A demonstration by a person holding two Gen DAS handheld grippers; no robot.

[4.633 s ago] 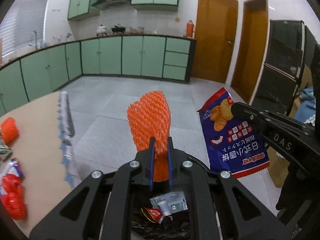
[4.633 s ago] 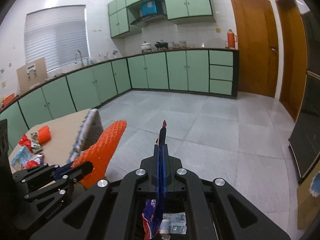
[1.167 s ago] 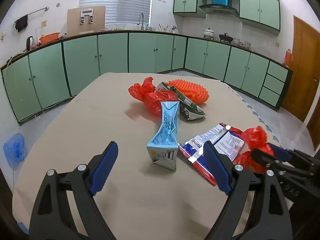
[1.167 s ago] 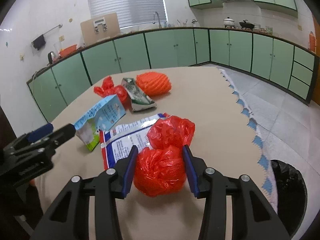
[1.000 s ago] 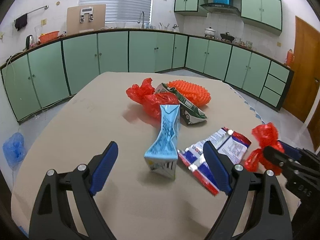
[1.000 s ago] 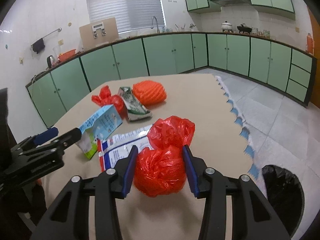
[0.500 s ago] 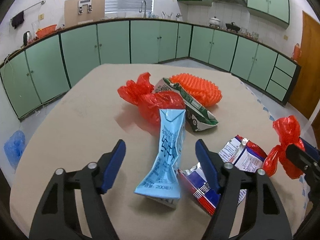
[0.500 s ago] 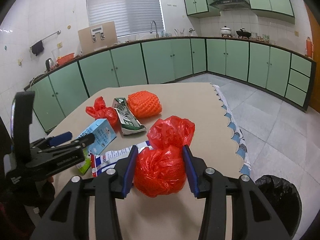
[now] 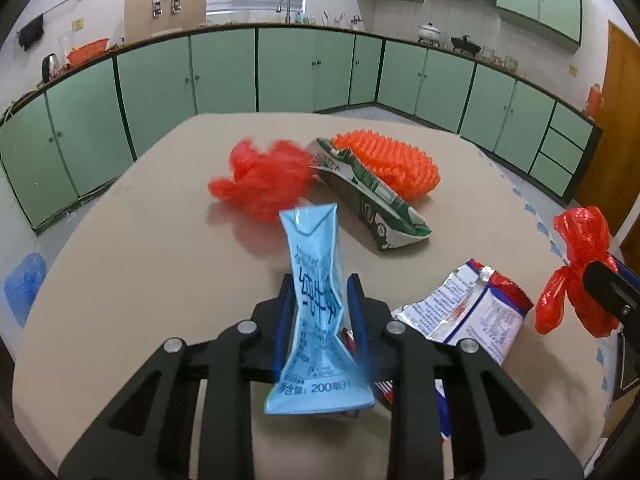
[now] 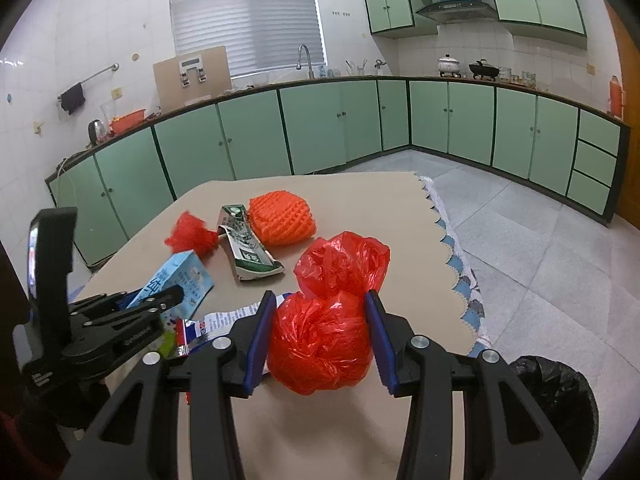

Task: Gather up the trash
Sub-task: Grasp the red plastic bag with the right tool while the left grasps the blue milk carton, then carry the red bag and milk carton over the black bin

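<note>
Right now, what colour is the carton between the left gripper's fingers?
Light blue with dark blue print; the carton shows best in the left wrist view.

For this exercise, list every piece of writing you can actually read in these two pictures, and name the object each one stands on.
"200毫升": bottom edge of the blue milk carton clamped in the left gripper.
Large dark characters up the carton's side: too warped to read.
Green carton, snack wrapper: print too small.
Engraving on the left gripper's body, in the right wrist view: blurred.

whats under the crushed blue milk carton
The snack wrapper lies partly under the blue milk carton; a red-and-white corner shows. The carton and left gripper cover the rest.
</note>
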